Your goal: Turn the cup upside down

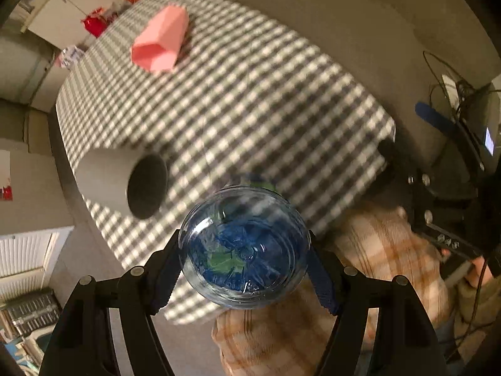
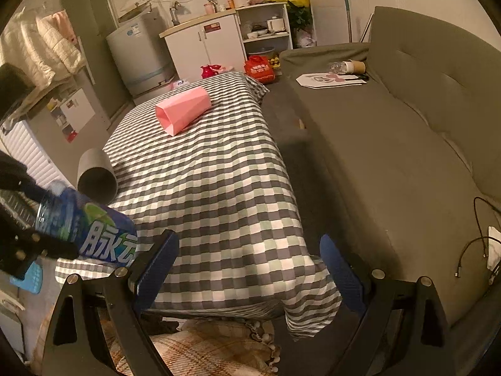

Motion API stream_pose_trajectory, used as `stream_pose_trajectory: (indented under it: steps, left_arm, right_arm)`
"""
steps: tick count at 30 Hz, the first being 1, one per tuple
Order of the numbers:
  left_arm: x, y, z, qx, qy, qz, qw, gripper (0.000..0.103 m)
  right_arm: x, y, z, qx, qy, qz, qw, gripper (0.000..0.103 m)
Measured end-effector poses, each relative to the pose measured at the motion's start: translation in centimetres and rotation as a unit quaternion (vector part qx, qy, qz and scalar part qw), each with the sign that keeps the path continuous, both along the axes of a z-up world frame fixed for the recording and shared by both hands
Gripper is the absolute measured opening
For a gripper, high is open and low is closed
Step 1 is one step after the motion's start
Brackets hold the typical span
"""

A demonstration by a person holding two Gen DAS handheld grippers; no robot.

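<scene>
A grey cup [image 1: 122,181] lies on its side at the left edge of the checked table [image 1: 266,103], its dark mouth facing my left wrist camera. A pink faceted cup [image 1: 162,39] lies on its side further back. My left gripper [image 1: 244,247] is shut on a blue-labelled plastic bottle [image 1: 244,250], seen bottom-on and held tilted above the table's near corner. In the right wrist view my right gripper [image 2: 249,266] stands open and empty over the table's near edge, with the bottle [image 2: 90,228] at its left, the grey cup [image 2: 97,178] beyond and the pink cup [image 2: 183,109] far back.
A grey-green sofa [image 2: 407,156] runs along the table's right side, with papers and a cardboard tube [image 2: 355,66] at its far end. Cables [image 2: 479,244] lie on the sofa's near end. Plaid fabric [image 2: 203,351] shows below the table. White cabinets [image 2: 206,47] stand behind.
</scene>
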State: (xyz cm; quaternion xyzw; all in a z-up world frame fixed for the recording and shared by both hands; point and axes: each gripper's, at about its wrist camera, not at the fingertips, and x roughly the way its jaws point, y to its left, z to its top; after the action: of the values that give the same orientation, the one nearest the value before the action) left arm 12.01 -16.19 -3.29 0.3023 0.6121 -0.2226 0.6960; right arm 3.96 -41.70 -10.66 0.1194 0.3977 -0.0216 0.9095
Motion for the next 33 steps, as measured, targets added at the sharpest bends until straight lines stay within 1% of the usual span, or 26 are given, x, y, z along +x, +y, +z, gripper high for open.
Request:
stream_pose_trajectory:
  steps: [1, 4, 5, 7, 8, 10, 12, 14, 17, 18, 20, 24, 28, 29, 30, 33]
  left_arm:
    - [0.1, 0.1, 0.0, -0.006, -0.006, 0.002, 1.0, 0.075]
    - [-0.1, 0.6, 0.1, -0.039, -0.041, 0.008, 0.9984, 0.075]
    - [-0.4, 1.0, 0.2, -0.056, -0.059, 0.009, 0.9967, 0.075]
    - [-1.1, 1.5, 0.1, -0.074, -0.088, 0.014, 0.9933, 0.077]
    - [-1.4, 1.7, 0.0, -0.08, -0.101, 0.017, 0.9916, 0.078]
    - [-2.1, 2.6, -0.3, -0.103, -0.119, 0.03, 0.987, 0.078]
    - [-2.6, 3.6, -0.9, -0.137, -0.121, 0.057, 0.9814, 0.078]
    - [-2.6, 4.3, -1.6, -0.162, -0.121, 0.085, 0.9756, 0.078]
    - [-2.5, 5.4, -2.4, -0.204, -0.134, 0.138, 0.96, 0.078]
    - [-2.3, 5.6, -2.7, -0.224, -0.139, 0.152, 0.9526, 0.078]
    - [-2.0, 5.7, -3.1, -0.243, -0.138, 0.158, 0.9471, 0.078]
    - [-1.5, 5.9, -4.2, -0.269, -0.127, 0.167, 0.9399, 0.078]
    - [-1.4, 5.9, -4.8, -0.275, -0.13, 0.164, 0.9383, 0.077]
    - [-1.5, 5.9, -4.8, -0.274, -0.133, 0.162, 0.9386, 0.072]
    - [-1.6, 6.0, -4.9, -0.272, -0.136, 0.161, 0.939, 0.07]
    - [-1.4, 6.4, -5.0, -0.285, -0.14, 0.171, 0.9327, 0.07]
  right_arm:
    - [-0.1, 0.0, 0.1, -0.001, -0.001, -0.001, 1.0, 0.092]
    - [-0.2, 0.1, 0.4, -0.005, -0.006, -0.003, 1.0, 0.092]
    - [-0.2, 0.1, 0.5, -0.006, -0.007, -0.003, 1.0, 0.092]
    - [-0.3, 0.3, 0.9, -0.009, -0.011, -0.001, 1.0, 0.092]
    - [-0.3, 0.5, 1.0, -0.011, -0.013, 0.001, 1.0, 0.092]
    - [-0.4, 0.8, 1.3, -0.016, -0.016, 0.004, 1.0, 0.092]
    - [-0.3, 1.2, 1.5, -0.019, -0.02, 0.008, 1.0, 0.092]
    - [-0.3, 1.6, 1.8, -0.022, -0.023, 0.01, 0.999, 0.092]
    - [-0.2, 2.2, 2.1, -0.03, -0.025, 0.012, 0.999, 0.092]
    - [-0.2, 2.5, 2.2, -0.033, -0.025, 0.013, 0.999, 0.092]
    - [0.0, 3.0, 2.2, -0.042, -0.022, 0.016, 0.999, 0.092]
    - [0.2, 3.7, 2.3, -0.056, -0.02, 0.018, 0.998, 0.092]
    - [0.5, 4.0, 2.1, -0.063, -0.016, 0.018, 0.998, 0.092]
    - [0.6, 4.1, 2.0, -0.065, -0.015, 0.018, 0.998, 0.092]
    - [0.7, 4.2, 1.9, -0.067, -0.013, 0.02, 0.998, 0.092]
    - [0.9, 4.3, 1.6, -0.07, -0.01, 0.021, 0.997, 0.092]
